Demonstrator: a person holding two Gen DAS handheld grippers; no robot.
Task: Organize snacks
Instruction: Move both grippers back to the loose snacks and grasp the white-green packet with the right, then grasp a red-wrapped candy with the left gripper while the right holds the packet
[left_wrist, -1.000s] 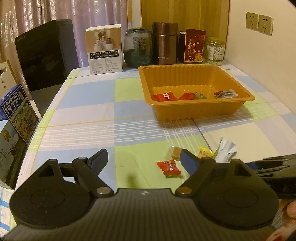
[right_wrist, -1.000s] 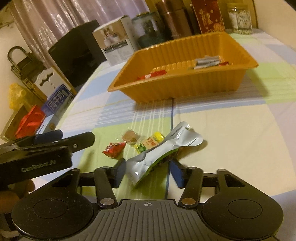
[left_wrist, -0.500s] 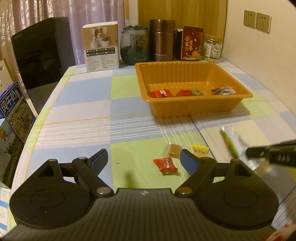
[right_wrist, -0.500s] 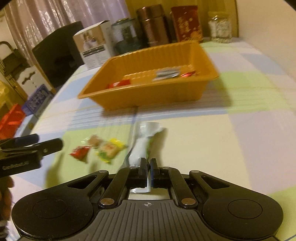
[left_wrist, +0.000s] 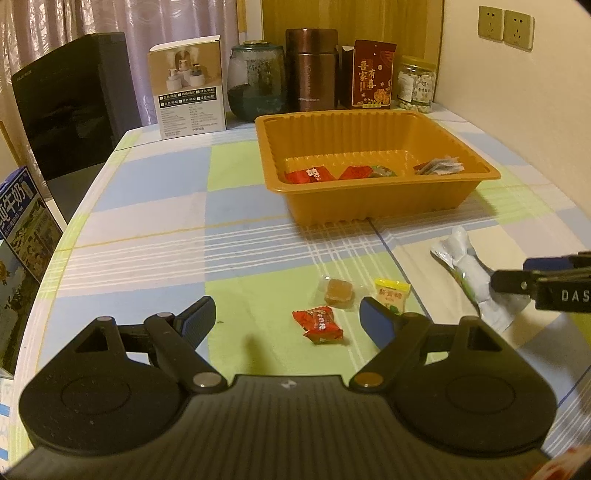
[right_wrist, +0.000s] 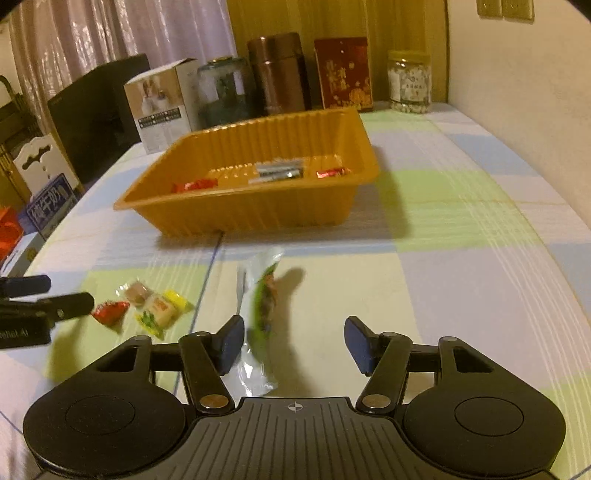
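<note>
Snack pouch (left_wrist: 474, 278), silver and green, lies on the checked table (left_wrist: 155, 221) short of the orange tray (left_wrist: 373, 206), with the right tongs (left_wrist: 517, 273) over its near end. Left tongs (left_wrist: 288, 321) gape around a red candy (left_wrist: 319, 324).

From the right wrist, the right tongs (right_wrist: 293, 345), shut on the pouch (right_wrist: 260, 314) half a second ago, now stand open; the blurred pouch seems to touch only the left finger (right_wrist: 231, 343).

Tray (left_wrist: 373, 206): I see it orange, holding several wrapped snacks.
Pouch (right_wrist: 260, 314): silver-green, blurred.
Loose candies: red (left_wrist: 318, 324), brown (left_wrist: 338, 293), yellow (left_wrist: 390, 293), near tray.
</note>
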